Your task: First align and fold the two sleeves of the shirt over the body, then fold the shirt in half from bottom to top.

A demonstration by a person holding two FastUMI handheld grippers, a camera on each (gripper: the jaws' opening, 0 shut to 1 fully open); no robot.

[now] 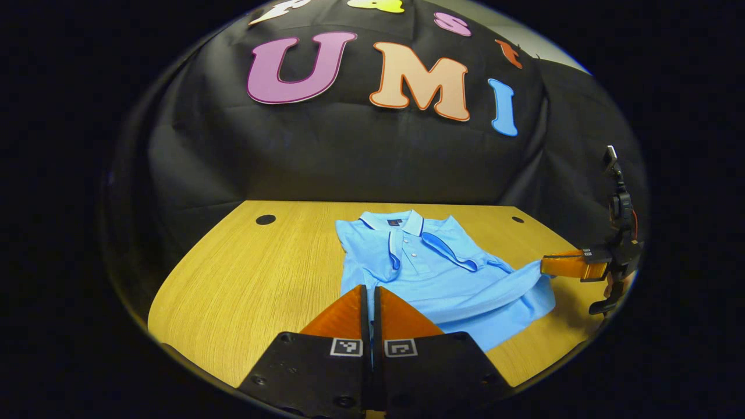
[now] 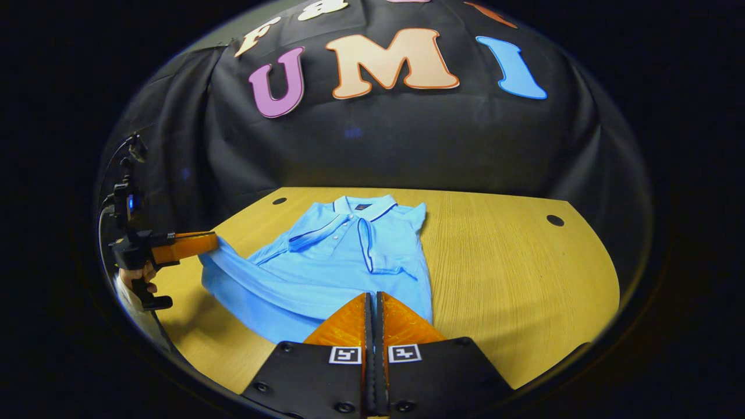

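gripping the shirt [image 1: 442,273] hem, left claw [image 1: 371,289] and right claw [image 2: 372,297] both level

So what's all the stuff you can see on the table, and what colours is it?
Shirt: one, light blue with a dark-trimmed collar, on the table, both sleeves folded over the body, bottom hem lifted at two corners.
Table: one, yellow-brown wood, under the shirt, with small dark round holes near the back.
Left gripper: one, shut on a hem corner.
Right gripper: one, shut on the other hem corner.
Hand: one, holding the left gripper's handle.
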